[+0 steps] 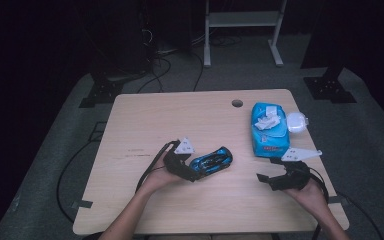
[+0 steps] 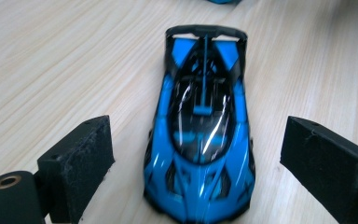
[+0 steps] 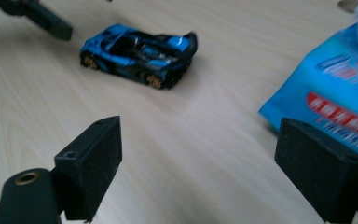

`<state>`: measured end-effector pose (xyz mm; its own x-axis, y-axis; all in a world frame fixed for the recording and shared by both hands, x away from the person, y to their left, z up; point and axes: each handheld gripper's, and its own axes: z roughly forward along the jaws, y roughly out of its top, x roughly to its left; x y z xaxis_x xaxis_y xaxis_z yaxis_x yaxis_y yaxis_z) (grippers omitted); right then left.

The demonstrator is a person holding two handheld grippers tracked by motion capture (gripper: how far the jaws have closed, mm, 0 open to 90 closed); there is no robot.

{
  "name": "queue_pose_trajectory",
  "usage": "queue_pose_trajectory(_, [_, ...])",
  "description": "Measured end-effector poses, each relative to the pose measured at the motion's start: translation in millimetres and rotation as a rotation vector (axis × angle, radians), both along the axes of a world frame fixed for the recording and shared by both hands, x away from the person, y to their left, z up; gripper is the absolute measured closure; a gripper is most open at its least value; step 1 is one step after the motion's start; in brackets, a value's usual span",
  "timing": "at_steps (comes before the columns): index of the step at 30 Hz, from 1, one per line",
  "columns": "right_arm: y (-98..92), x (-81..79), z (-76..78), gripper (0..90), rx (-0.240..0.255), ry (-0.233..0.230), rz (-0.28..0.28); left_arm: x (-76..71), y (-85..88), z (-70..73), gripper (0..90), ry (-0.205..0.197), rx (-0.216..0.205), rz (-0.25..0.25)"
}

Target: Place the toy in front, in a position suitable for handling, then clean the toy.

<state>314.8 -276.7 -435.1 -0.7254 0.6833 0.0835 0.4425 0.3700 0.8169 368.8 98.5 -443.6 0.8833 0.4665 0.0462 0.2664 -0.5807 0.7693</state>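
The toy car [image 1: 211, 161] sits on the table [image 1: 155, 125] a bit left of centre, on its four wheels, w/ one end toward the left gripper [image 1: 194, 173] and the other end, the one w/ the wing, toward the wipes pack [image 1: 268, 129]. In the left gripper view the car [image 2: 200, 135] lies between the two pads [image 2: 81, 163] but they do not touch it; there is bare wood on both sides, so the jaws stand wide apart and nothing is clamped. Probably the car is either just put down or about to be taken; the gripper is lined up along its length, which makes a grip across the narrow body easy. The right gripper [image 1: 266, 180] hovers near the table's right edge, just below the pack, its jaws also apart w/ nothing between; in its own view the car [image 3: 140, 49] is well apart from it and the pack [image 3: 328, 100] is near the right pad. The car looks like hard glossy plastic, blue w/ black panels, low and pointed, gold-coloured wheels. The pads are black foam blocks, matte and a bit rough, good for holding a slippery shell. The pack is soft blue film w/ a white lid flipped open. The table is pale wood grain, smooth, w/ a round cable hole [image 1: 237, 103] at the far side.
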Motion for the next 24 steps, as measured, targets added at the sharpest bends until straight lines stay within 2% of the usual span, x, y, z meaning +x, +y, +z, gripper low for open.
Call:
queue_pose_trajectory(3, [-1.0,5.7,7.8,14.1,-0.007,-0.004,-0.002,-2.7,7.2,0.6,8.6,-0.015,-0.017,0.014])
queue_pose_trajectory(4, [0.0,13.5,18.3,14.1,-0.012,-0.021,-0.005,-4.2,13.6,1.4,8.5,-0.016,-0.053,0.035])
queue_pose_trajectory(6, [2.0,20.8,26.0,14.1,-0.021,-0.032,-0.006,-5.3,16.7,0.7,8.5,-0.018,-0.073,0.046])
queue_pose_trajectory(7, [2.0,20.8,26.0,14.1,-0.021,-0.032,-0.006,-5.3,16.7,0.7,8.5,-0.018,-0.073,0.046])
queue_pose_trajectory(9, [6.0,35.9,36.9,14.2,-0.030,-0.047,-0.007,-7.3,17.4,-0.4,8.5,-0.020,-0.073,0.040])
queue_pose_trajectory(11, [7.0,39.4,38.9,14.2,-0.035,-0.047,-0.008,-8.0,16.9,0.1,8.5,-0.025,-0.071,0.038])
queue_pose_trajectory(12, [9.8,49.7,44.1,14.2,-0.045,-0.053,-0.013,-9.1,16.3,2.1,8.4,-0.036,-0.074,0.034])
queue_pose_trajectory(14, [11.2,57.4,48.0,14.2,-0.049,-0.062,-0.019,-10.2,15.5,2.7,8.5,-0.043,-0.089,0.033])
queue_pose_trajectory(15, [11.5,61.7,50.1,14.2,-0.049,-0.065,-0.028,-10.3,15.7,2.8,8.5,-0.045,-0.081,0.027])
queue_pose_trajectory(17, [12.1,66.5,51.6,14.2,-0.052,-0.065,-0.031,-11.2,15.1,1.8,8.5,-0.040,-0.088,0.030])
queue_pose_trajectory(18, [12.9,76.4,53.9,14.2,-0.062,-0.070,-0.047,-12.0,14.9,0.6,8.5,-0.042,-0.078,0.029])
queue_pose_trajectory(19, [12.9,76.4,53.9,14.2,-0.062,-0.070,-0.047,-12.0,14.9,0.6,8.4,-0.042,-0.078,0.029])
queue_pose_trajectory(20, [13.7,84.3,54.4,14.2,-0.070,-0.062,-0.061,-12.4,15.1,-0.5,8.4,-0.045,-0.066,0.031])
queue_pose_trajectory(24, [13.9,93.4,52.5,14.4,-0.078,-0.064,-0.081,-12.1,16.7,-0.5,8.4,-0.049,-0.068,0.034])
